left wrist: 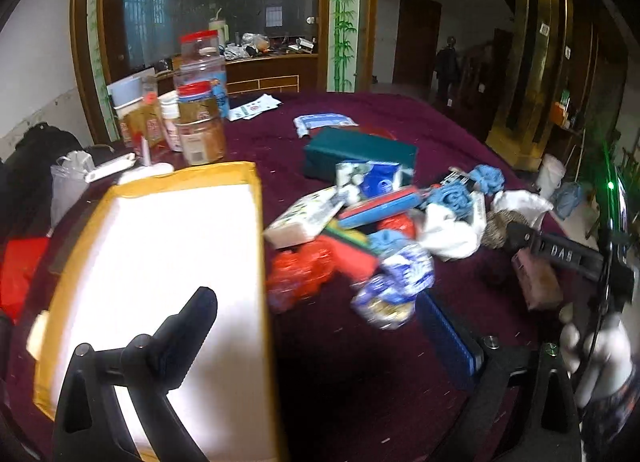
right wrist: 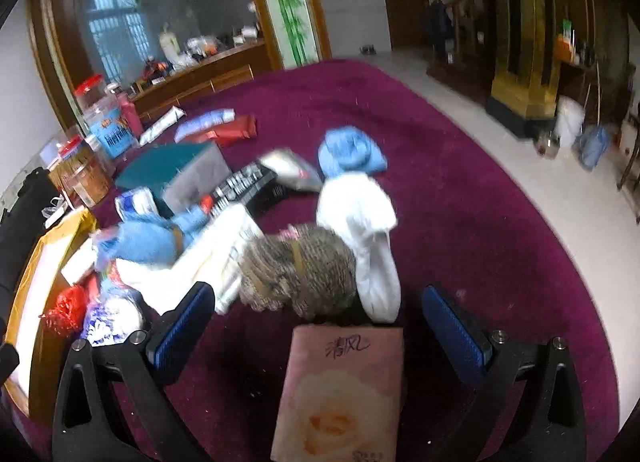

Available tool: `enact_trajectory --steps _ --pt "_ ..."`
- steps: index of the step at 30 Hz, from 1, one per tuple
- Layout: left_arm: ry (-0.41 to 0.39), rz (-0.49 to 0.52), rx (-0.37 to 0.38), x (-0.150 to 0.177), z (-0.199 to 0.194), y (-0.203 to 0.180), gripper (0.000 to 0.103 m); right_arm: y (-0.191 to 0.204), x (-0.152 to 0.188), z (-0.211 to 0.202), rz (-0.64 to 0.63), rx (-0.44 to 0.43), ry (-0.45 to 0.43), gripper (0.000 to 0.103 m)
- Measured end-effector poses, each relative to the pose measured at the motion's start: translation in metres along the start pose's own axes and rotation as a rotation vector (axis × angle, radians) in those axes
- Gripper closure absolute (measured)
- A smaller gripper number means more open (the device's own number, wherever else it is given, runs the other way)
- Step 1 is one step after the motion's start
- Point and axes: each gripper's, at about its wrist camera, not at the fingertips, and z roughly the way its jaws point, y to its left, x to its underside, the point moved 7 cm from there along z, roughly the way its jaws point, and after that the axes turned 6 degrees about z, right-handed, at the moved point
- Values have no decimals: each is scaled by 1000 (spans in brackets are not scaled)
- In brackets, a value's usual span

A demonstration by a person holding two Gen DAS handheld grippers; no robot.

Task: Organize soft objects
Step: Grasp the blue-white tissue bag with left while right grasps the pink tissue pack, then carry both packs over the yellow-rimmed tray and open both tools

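Observation:
A pile of soft things lies on the maroon tablecloth (right wrist: 460, 190): a grey-brown knit roll (right wrist: 304, 270), a white sock (right wrist: 368, 238), a blue sock roll (right wrist: 348, 152) and a blue cloth (right wrist: 148, 242). My right gripper (right wrist: 318, 294) is open. A pink tissue pack (right wrist: 340, 394) lies flat between its blue pads (right wrist: 452, 326), touching neither. My left gripper (left wrist: 316, 302) is open too, its left finger over a yellow-rimmed box (left wrist: 160, 262) with a white inside. A blurred blue-and-white packet (left wrist: 396, 286) sits just ahead of it. The right gripper (left wrist: 560, 258) shows at the right of the left wrist view, above the pink pack (left wrist: 540, 282).
Plastic jars (left wrist: 200, 102) stand at the back left beside the box. A dark green box (left wrist: 360, 152), tissue packs (left wrist: 304, 218), red bags (left wrist: 300, 274) and a black keyboard-like item (right wrist: 244, 186) crowd the pile. The table's round edge drops to the floor (right wrist: 520, 166) on the right.

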Motion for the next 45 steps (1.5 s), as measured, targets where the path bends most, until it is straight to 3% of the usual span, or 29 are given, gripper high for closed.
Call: enact_trajectory --steps 3,8,12,16,17,19,21,25,30,33,37,40,42,45 --pt "15 27 -6 -1 4 10 2 -10 -1 2 48 -29 12 0" --pt "28 86 76 2 9 -33 3 -17 2 -1 98 -64 24 0" --pt "36 173 80 -10 29 -65 4 -19 3 -7 96 -66 3 0" --pt "112 195 90 -15 66 -84 7 -19 1 -11 99 -63 -20 0" --pt "123 204 88 -15 72 -87 16 -19 0 -11 101 -61 -24 0" --pt "148 236 68 -14 86 -94 45 -20 -1 -13 103 -59 -33 0" --pt "189 243 53 -10 97 -94 48 -21 -2 -14 107 -62 -37 0" --pt "191 144 110 -8 95 -83 48 -24 -5 -16 134 -102 -38 0" --pt "95 33 181 -17 55 -65 48 -33 -6 -20 198 -213 -3 0" --pt "42 -6 212 -20 26 -55 48 -38 -2 -22 183 -185 50 0" --pt "-10 -63 249 -22 -7 -33 48 -20 14 -10 33 -75 155 1" --pt "-13 -121 274 -19 -16 -18 48 -8 30 1 -61 27 198 16" --pt "-15 -148 276 -17 -20 -10 48 -5 33 0 -92 83 189 48" --pt "-25 -172 256 -10 -29 5 47 -7 37 -8 -87 96 201 50"
